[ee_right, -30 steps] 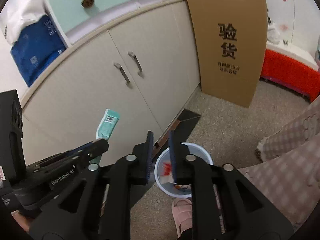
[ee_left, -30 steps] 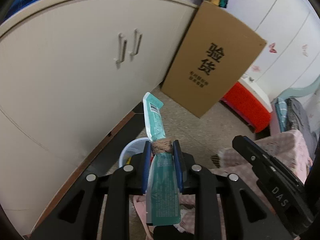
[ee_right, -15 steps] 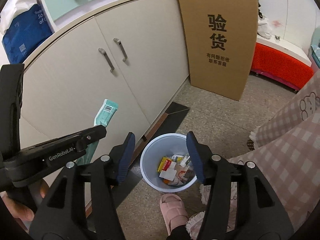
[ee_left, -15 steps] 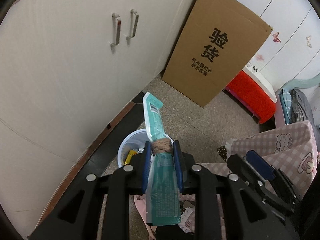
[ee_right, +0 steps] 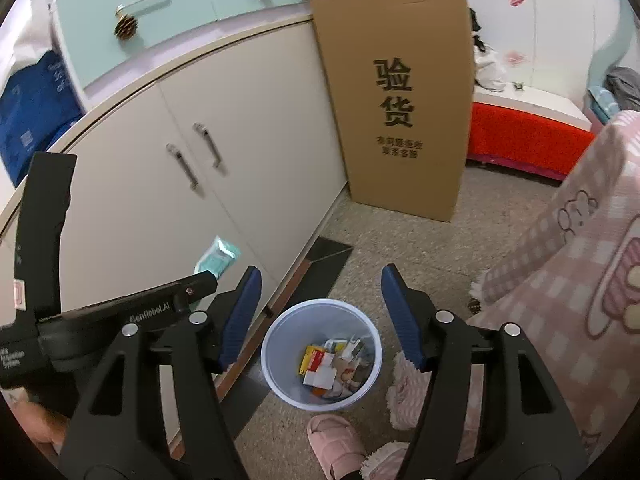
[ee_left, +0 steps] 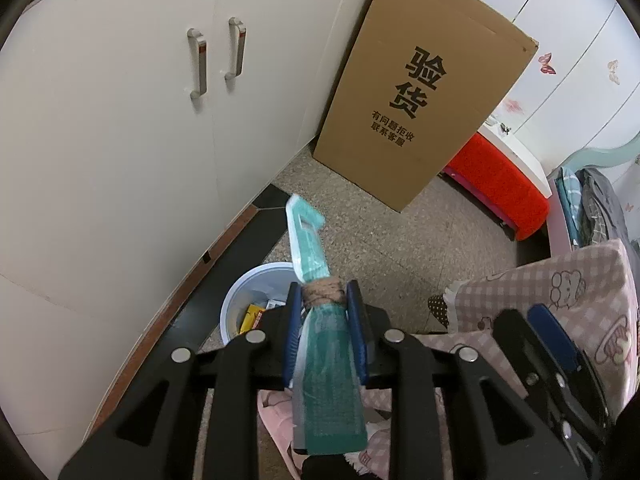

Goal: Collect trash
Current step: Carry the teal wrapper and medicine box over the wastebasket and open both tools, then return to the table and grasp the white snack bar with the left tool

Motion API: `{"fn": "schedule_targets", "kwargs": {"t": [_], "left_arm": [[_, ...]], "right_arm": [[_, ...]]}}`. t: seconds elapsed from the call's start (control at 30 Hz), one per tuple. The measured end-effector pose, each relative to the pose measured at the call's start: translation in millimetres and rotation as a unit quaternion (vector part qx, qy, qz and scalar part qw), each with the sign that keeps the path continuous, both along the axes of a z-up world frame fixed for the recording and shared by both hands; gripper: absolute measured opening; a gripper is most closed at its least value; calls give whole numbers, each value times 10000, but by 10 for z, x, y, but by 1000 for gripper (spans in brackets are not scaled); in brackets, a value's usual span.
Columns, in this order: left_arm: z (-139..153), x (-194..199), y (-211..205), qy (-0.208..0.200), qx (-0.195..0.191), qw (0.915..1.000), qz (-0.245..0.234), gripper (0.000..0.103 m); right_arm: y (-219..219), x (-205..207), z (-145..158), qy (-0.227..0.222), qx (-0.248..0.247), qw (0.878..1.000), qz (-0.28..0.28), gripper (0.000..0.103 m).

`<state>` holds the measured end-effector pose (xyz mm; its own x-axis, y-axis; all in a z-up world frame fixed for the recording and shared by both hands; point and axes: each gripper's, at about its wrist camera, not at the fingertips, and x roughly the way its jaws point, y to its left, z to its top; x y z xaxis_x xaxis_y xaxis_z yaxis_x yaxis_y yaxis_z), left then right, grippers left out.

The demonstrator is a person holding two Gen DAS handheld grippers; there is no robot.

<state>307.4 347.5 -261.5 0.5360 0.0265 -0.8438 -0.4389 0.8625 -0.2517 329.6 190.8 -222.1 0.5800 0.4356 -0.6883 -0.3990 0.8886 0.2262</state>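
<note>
The left gripper (ee_left: 323, 298) was clamped on a teal wrapper (ee_left: 320, 344) at its twine-wound waist, the top end sticking out past the blue pads above the white bin's (ee_left: 240, 296) far rim. The right gripper (ee_right: 320, 312) held nothing, its jaws opening over the bin's mouth, litter (ee_right: 332, 364) lying inside.
</note>
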Motion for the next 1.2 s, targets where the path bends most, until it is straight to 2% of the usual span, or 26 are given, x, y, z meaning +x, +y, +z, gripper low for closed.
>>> {"fn": "schedule_targets", "kwargs": {"t": [0.03, 0.07, 0.13, 0.17, 0.23, 0.5, 0.67, 0.8, 0.97, 1.2], "left_arm": [[-1, 25, 4, -8, -19, 10000, 3, 26], [-5, 43, 10, 8, -29, 10000, 19, 39], [-6, 48, 24, 6, -31, 9999, 135, 57], [-2, 37, 29, -24, -28, 9998, 182, 62], [3, 18, 34, -27, 2, 9997, 225, 65], [147, -221, 60, -158, -16, 9992, 357, 65], [439, -473, 45, -455, -122, 9975, 530, 65], [766, -614, -73, -740, -66, 9962, 461, 65], [1230, -773, -407, -1136, 82, 9932, 224, 68], [1670, -846, -1105, -1372, 268, 9899, -237, 70]], "right_arm": [[-15, 12, -1, 14, 27, 10000, -32, 62], [-35, 17, -1, 17, 37, 10000, -75, 62], [-53, 23, -7, 33, 63, 9999, -72, 62], [-50, 24, -3, 32, 76, 9999, -77, 62], [-43, 23, 5, 56, 92, 9999, -50, 62], [-24, -83, 175, 27, 173, 9998, 57, 62], [-80, -203, 459, -133, 310, 9994, 66, 63], [-211, -304, 739, -275, 433, 9987, 26, 63], [-536, -465, 1119, -465, 574, 9972, -93, 65], [-1298, -641, 1533, -735, 627, 9942, -465, 67]]}}
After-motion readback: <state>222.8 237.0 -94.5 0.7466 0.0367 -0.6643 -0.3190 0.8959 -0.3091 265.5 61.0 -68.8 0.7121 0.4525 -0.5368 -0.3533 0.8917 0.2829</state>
